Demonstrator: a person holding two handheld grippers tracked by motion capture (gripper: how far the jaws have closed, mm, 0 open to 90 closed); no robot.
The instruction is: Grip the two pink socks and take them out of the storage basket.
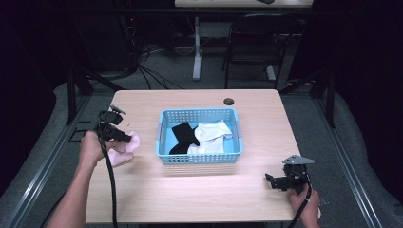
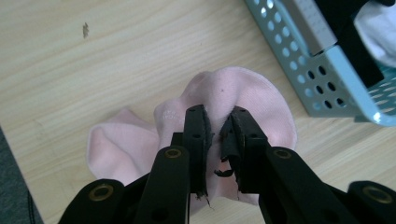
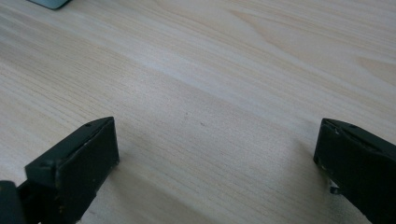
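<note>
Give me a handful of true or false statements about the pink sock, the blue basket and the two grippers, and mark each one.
1. The left gripper has its jaws pinched on the soft pink cotton sock. True.
2. The pink sock lies inside the light blue perforated plastic basket. False: it is on the pale wooden table, left of the basket.
3. The right gripper has its jaws wide apart with nothing between them. True.
4. The basket holds a black sock and white socks. True.
5. The right gripper hovers over the basket. False: it is near the table's front right corner, apart from the basket.
</note>
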